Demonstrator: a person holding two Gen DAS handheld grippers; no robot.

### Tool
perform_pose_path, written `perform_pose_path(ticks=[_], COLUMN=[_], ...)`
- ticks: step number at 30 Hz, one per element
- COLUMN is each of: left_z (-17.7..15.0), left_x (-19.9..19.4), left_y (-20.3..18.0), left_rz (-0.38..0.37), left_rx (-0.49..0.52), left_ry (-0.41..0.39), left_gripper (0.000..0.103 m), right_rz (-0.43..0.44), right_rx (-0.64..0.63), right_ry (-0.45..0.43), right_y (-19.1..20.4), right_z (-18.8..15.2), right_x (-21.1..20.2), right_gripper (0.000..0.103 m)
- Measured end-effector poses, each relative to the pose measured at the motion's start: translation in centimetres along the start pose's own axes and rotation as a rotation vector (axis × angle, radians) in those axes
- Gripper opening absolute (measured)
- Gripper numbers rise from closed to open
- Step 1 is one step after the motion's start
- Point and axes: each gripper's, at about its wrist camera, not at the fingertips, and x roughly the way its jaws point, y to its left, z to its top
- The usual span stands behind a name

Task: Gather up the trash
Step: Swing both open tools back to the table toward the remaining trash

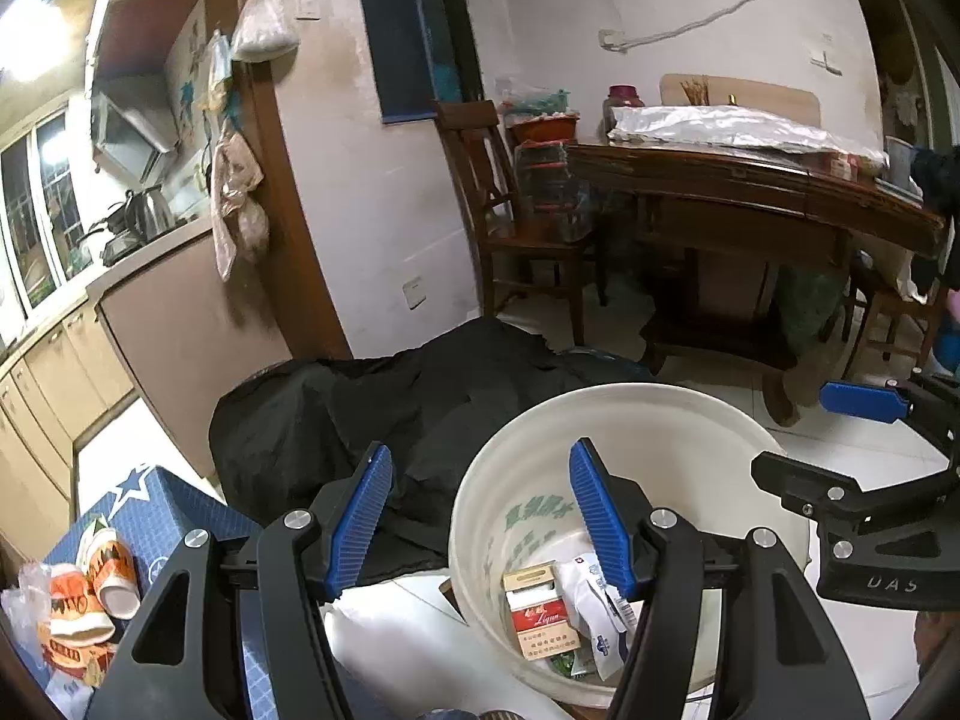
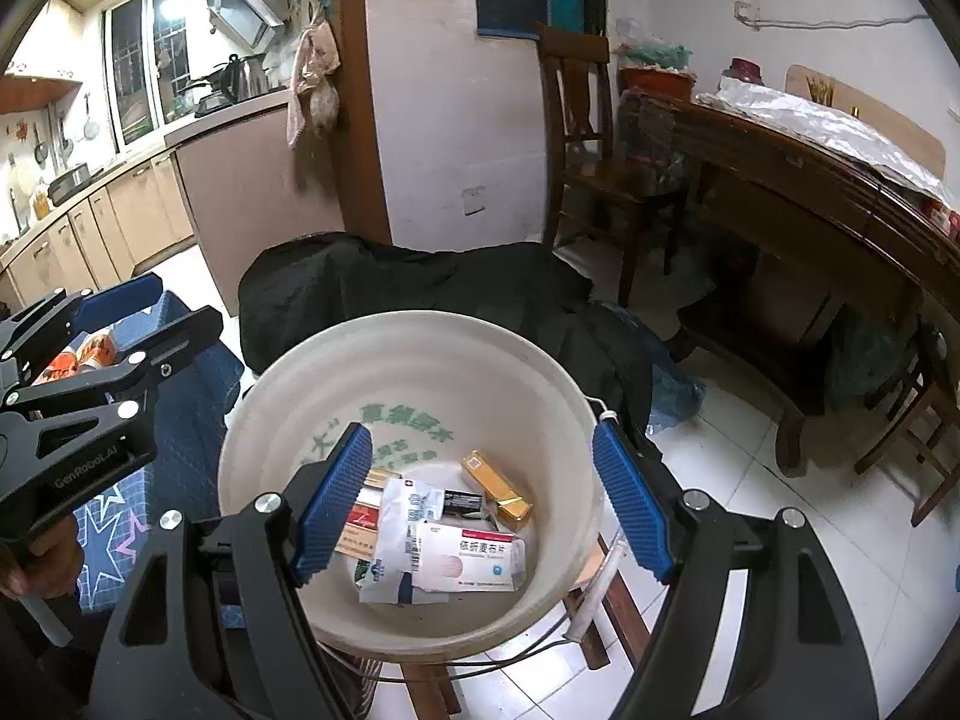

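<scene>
Trash in bucket below open right gripper

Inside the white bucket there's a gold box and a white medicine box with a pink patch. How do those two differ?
The gold box is narrow, shiny and metallic; the white medicine box is broader, flatter and matte, with printed text. The gold box lies toward the far side of the bucket's floor, angled diagonally; the white medicine box lies nearer the camera, broad face up. Both rest loose among other packets, and neither gripper holds them.
</scene>
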Motion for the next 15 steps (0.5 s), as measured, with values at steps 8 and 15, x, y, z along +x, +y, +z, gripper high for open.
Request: perform_pose_path(ticks=[8, 15], left_z=[-1.6, -4.6], left_x=[-1.6, -3.4], left_y=[3.8, 8.6], left_rz=[0.066, 0.145], left_rx=[-0.062, -0.121], left_ry=[0.005, 0.035], left_gripper=[0.063, 0.066], right_rz=[0.066, 0.134], right_rx=[-0.038, -0.078], right_ry=[-0.025, -0.02], right_y=[3.5, 7.8], right_z=[0.5, 0.5], right_x=[0.2, 1.3], right_gripper=[0.073, 0.073])
